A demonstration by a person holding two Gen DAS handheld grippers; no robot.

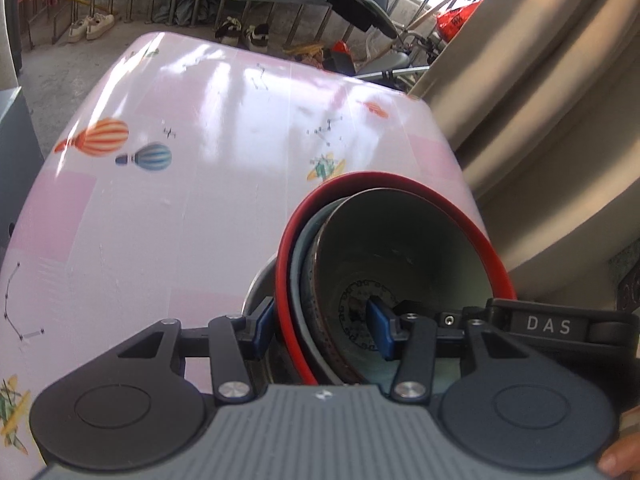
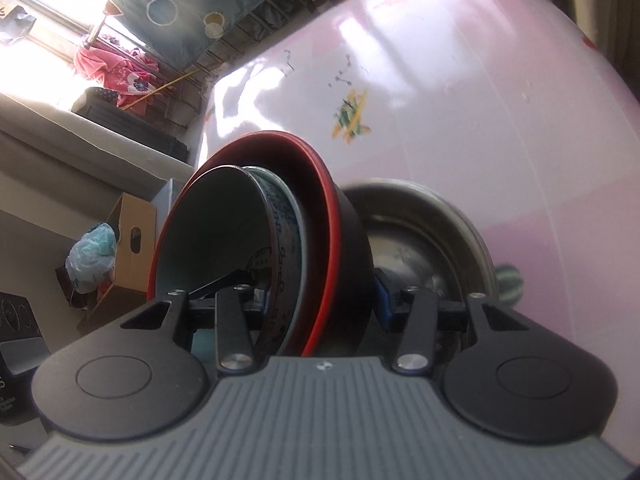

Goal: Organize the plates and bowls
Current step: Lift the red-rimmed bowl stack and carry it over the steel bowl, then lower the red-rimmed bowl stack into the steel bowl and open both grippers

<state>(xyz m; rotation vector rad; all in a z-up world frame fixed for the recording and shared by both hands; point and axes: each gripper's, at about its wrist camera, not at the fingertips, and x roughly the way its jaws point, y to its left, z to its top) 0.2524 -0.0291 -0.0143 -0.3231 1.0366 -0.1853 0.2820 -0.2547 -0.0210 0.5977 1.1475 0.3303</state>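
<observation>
A nested stack of bowls is held tilted on edge over a steel plate [image 2: 448, 216]: a red-rimmed black bowl [image 1: 486, 240] outside, a grey-blue bowl [image 1: 298, 264] in it, and a patterned green bowl [image 1: 400, 248] innermost. My left gripper [image 1: 320, 330] is shut on the stack's rims, one blue pad inside and one outside. My right gripper [image 2: 320, 298] is shut on the same stack [image 2: 340, 220] from the other side. The steel plate also shows in the left wrist view [image 1: 258, 284], behind the stack.
The pink tablecloth [image 1: 200, 200] with balloon and plane prints covers the table. A beige curtain [image 1: 540, 120] hangs at the right edge. A cardboard box [image 2: 128, 240] and bags sit on the floor beyond the table. A small striped green ball [image 2: 510, 280] lies by the plate.
</observation>
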